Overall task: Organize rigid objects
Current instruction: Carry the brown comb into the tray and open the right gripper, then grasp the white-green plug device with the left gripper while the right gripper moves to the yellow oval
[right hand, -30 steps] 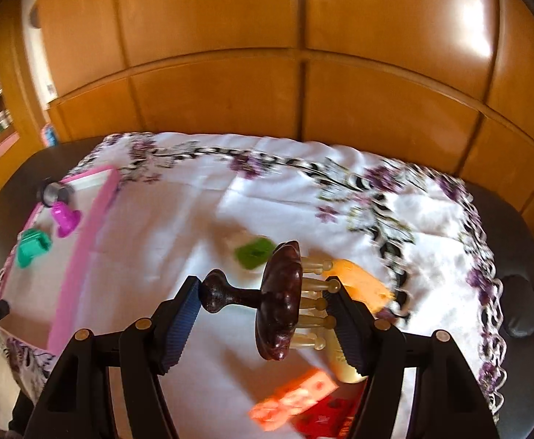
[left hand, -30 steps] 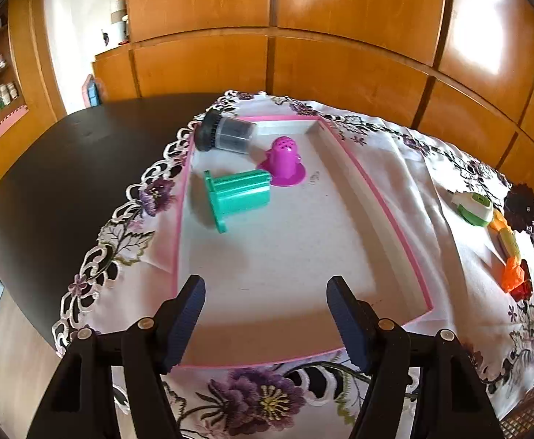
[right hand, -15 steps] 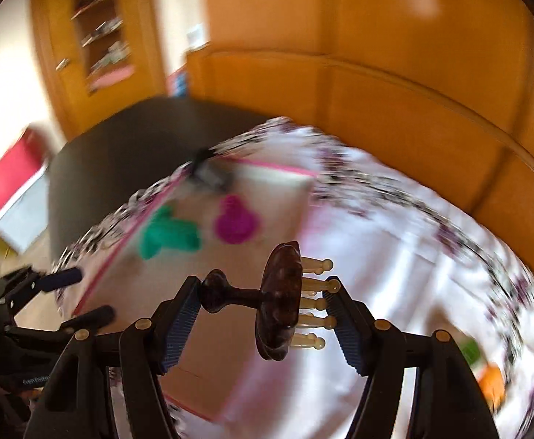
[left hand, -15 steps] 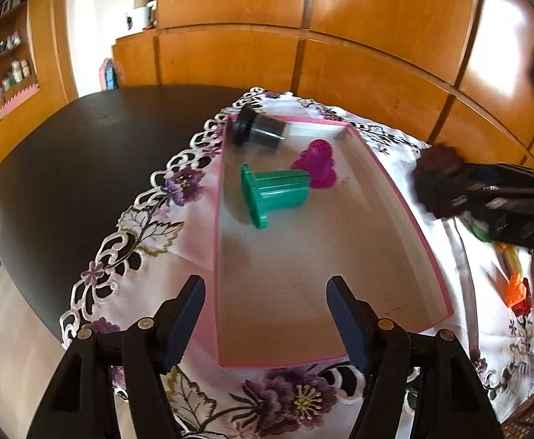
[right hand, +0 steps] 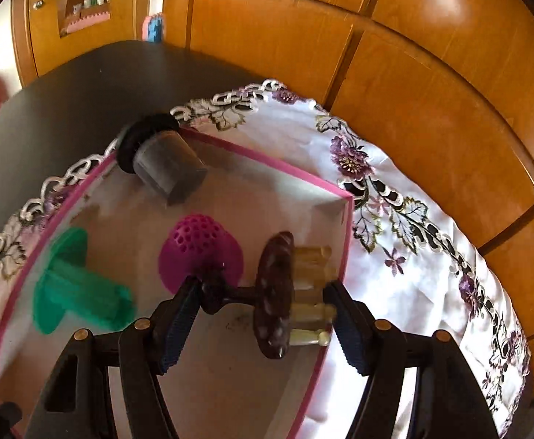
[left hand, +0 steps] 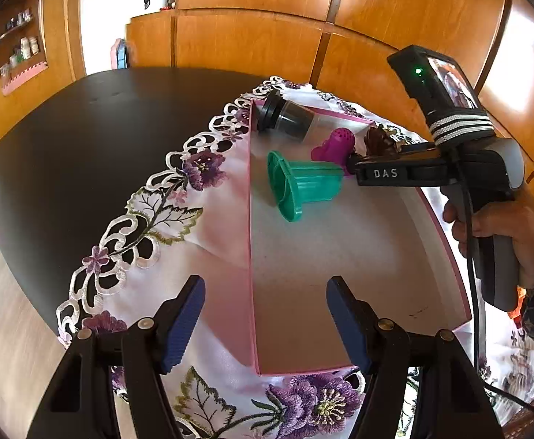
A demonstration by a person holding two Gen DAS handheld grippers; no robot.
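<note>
My right hand-held gripper [right hand: 257,305] clamps the dark wooden massager [right hand: 276,292] end to end over the pink tray [right hand: 334,245]; it is stiff, light (the knob may slip). My left hand-held gripper [left hand: 265,323] is open, empty.

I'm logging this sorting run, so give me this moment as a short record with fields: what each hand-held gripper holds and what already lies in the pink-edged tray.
left hand-held gripper: open, empty, at the tray's near edge
right hand-held gripper: shut on the brown massager, over the tray
tray: pink-edged, on a floral tablecloth
in tray: green piece on its side, magenta perforated piece, black-capped jar on its side
</note>
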